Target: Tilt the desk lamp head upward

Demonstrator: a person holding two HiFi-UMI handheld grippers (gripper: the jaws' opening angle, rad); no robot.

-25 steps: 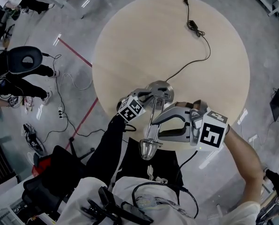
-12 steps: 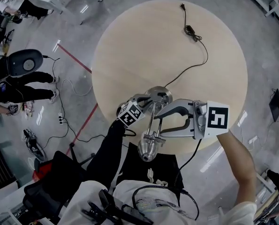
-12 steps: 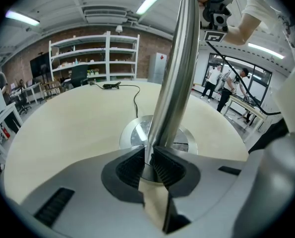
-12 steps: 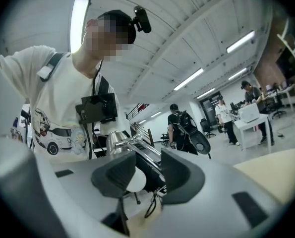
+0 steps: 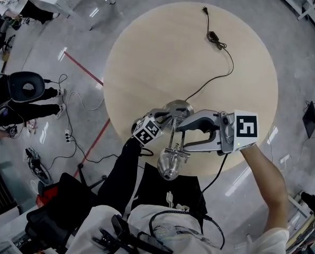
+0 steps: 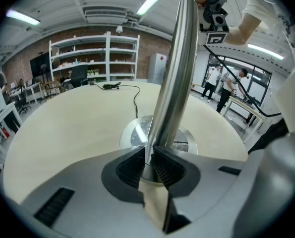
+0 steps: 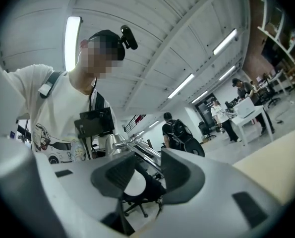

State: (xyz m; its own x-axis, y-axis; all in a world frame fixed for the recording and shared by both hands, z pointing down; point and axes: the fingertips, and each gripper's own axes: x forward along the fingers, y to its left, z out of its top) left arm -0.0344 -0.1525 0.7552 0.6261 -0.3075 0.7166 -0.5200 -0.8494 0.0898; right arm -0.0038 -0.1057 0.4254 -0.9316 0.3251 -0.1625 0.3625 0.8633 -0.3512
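Note:
A chrome desk lamp stands at the near edge of the round table [image 5: 146,52]; its base [image 5: 179,109] is on the tabletop and its cone head [image 5: 169,166] hangs out past the edge. My left gripper [image 5: 168,119] [image 6: 149,165] is shut on the lamp pole [image 6: 174,78] just above the base [image 6: 131,135]. My right gripper [image 5: 181,137] [image 7: 142,170] reaches in from the right. Its jaws have just been opening and stand wide, with the thin lamp arm [image 7: 137,151] near the head joint between them, untouched by the pads.
The lamp's black cord [image 5: 221,73] runs across the table to a plug [image 5: 205,8] at the far edge. Left of the table on the floor are a red tape line [image 5: 86,70], loose cables, a chair [image 5: 26,86] and people. Shelves [image 6: 92,53] stand beyond the table.
My right gripper has risen and rolled, so its marker cube now faces up and its jaws stand wider around the lamp arm. The left gripper has kept its hold on the pole.

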